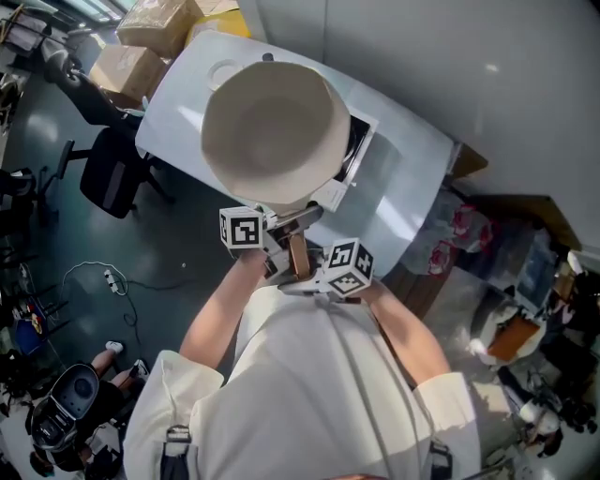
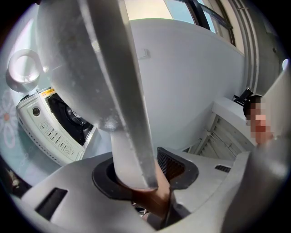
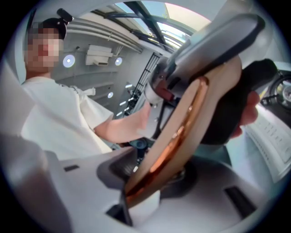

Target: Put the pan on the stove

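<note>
The pan (image 1: 267,131), cream-white and round, is held in the air over the white table (image 1: 403,187), its open side facing up toward the head camera. Its handle (image 1: 298,251) runs from the near side of the bowl toward the person and ends in a copper-brown section.

The left gripper (image 1: 279,242) is seen from the head view on the left of the handle, and the right gripper (image 1: 317,274) on the right and slightly nearer. Both are carried close in front of the person's white shirt.

In the left gripper view, the left gripper (image 2: 145,191) is clamped on the handle (image 2: 132,136), whose pale shaft rises from between the jaws to the pan's body (image 2: 77,59) at the upper left. In the right gripper view, the right gripper (image 3: 150,182) is clamped on the handle's copper-edged end (image 3: 182,136), which passes slantwise between the jaws.

The stove (image 1: 359,141) stands on the table and is mostly covered by the pan from above; only its right edge shows. In the left gripper view the stove (image 2: 54,125), white with a black top and a row of buttons, lies below the pan, which appears clear of it.

Cardboard boxes (image 1: 155,28) are stacked at the far left end of the table, and a black chair (image 1: 112,169) stands on the floor to the left.
</note>
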The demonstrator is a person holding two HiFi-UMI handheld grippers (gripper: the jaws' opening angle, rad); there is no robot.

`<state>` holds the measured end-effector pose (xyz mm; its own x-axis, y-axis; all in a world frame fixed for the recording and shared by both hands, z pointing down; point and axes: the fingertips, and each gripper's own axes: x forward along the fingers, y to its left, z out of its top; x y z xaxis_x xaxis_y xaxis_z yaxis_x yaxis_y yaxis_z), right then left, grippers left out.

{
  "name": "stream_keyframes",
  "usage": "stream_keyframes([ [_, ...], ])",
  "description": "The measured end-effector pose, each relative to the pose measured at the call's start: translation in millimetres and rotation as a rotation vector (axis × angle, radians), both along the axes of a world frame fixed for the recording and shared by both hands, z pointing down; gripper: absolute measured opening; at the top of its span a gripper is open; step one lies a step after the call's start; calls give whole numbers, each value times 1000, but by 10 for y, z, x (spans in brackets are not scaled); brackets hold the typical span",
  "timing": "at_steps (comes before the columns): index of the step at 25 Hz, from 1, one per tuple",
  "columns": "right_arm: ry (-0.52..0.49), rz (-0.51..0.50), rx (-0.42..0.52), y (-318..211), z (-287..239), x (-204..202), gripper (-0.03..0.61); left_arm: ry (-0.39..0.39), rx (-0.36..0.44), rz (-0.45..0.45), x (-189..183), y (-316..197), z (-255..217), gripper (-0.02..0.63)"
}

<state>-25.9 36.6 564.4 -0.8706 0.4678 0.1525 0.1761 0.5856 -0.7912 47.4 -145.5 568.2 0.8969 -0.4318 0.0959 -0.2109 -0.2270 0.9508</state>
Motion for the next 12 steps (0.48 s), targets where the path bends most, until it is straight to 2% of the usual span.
stream_keyframes([
  [12,40,110,-45,-351,273,-95,164,35,-30,116,120,-265,295,190],
])
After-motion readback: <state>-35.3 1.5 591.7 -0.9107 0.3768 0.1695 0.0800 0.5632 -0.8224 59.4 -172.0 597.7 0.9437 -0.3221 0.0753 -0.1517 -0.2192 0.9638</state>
